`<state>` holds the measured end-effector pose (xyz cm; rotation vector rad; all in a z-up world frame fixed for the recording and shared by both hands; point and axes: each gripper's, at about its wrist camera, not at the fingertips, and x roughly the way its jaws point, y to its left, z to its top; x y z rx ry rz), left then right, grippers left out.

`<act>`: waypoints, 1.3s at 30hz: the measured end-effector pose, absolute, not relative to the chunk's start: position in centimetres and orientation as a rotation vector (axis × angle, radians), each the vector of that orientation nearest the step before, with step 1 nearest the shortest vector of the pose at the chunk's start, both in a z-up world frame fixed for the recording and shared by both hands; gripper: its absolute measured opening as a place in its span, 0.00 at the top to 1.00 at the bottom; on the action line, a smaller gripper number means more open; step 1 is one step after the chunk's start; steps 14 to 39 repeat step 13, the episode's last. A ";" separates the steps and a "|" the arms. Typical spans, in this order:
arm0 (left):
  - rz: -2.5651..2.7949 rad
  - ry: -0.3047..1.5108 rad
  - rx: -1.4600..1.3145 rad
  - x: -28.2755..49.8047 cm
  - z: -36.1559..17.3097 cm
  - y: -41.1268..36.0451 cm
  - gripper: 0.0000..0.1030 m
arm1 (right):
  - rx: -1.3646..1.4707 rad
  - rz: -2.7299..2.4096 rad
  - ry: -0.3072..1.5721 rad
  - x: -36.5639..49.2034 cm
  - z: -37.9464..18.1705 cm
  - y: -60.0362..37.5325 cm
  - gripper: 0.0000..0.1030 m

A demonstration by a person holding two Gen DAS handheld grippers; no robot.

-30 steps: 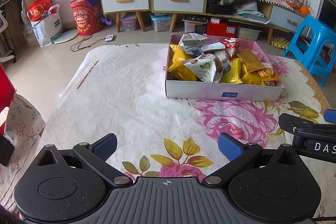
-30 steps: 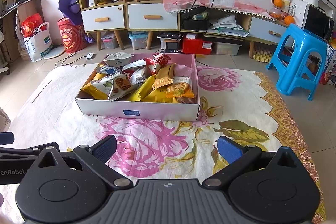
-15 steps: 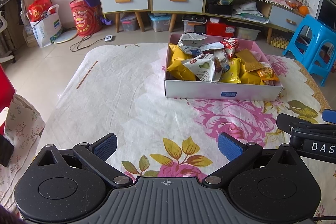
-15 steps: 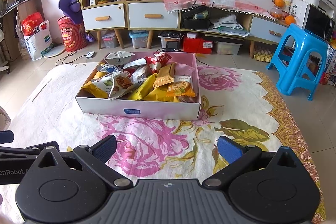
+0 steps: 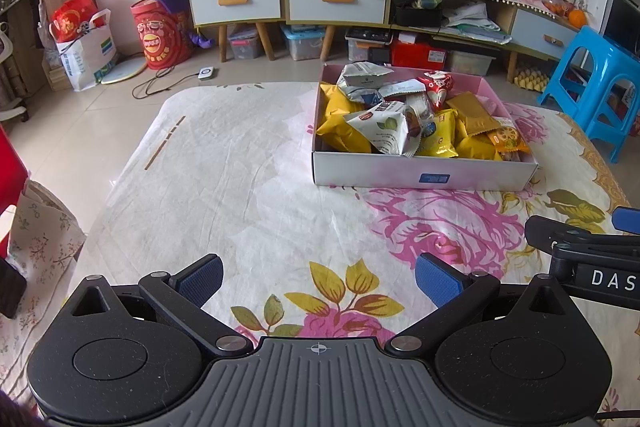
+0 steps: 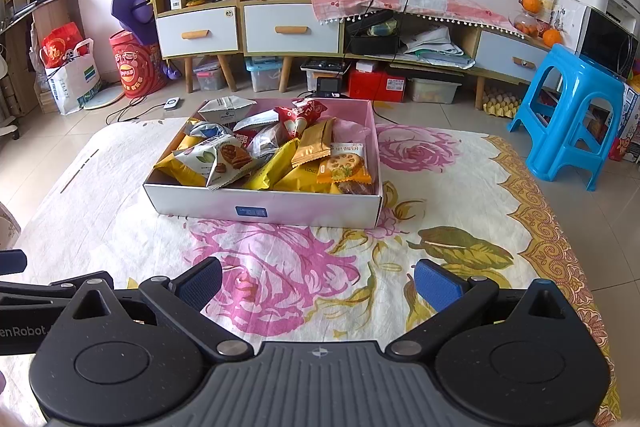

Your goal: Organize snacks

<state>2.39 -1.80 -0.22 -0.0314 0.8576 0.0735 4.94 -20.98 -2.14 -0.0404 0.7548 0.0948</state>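
Observation:
A shallow white and pink box (image 5: 424, 179) (image 6: 264, 209) sits on the flowered tablecloth, full of several snack packets: yellow bags (image 5: 344, 131), a white nut packet (image 6: 218, 163), a red packet (image 6: 298, 117), an orange lotus-root packet (image 6: 344, 165). My left gripper (image 5: 318, 281) is open and empty, low over the cloth, well short of the box and to its left. My right gripper (image 6: 318, 283) is open and empty, in front of the box. Each gripper shows at the edge of the other's view.
The flowered cloth (image 5: 224, 167) covers the table. A blue plastic stool (image 6: 572, 115) stands to the right. Cabinets with drawers (image 6: 292, 29), storage boxes and bags line the far wall.
Both grippers have moved slightly forward toward the box. Both stay open and empty. Nothing in the box has moved.

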 end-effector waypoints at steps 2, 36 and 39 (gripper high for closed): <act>0.073 0.858 -0.031 2.4 -0.2 -1.8 0.00 | -0.040 0.095 0.756 4.9 -2.2 -21.0 0.08; 0.055 0.856 -0.017 2.3 -0.2 -2.3 0.00 | -0.037 0.097 0.760 4.9 -2.4 -21.0 0.08; 0.055 0.856 -0.017 2.3 -0.2 -2.3 0.00 | -0.037 0.097 0.760 4.9 -2.4 -21.0 0.08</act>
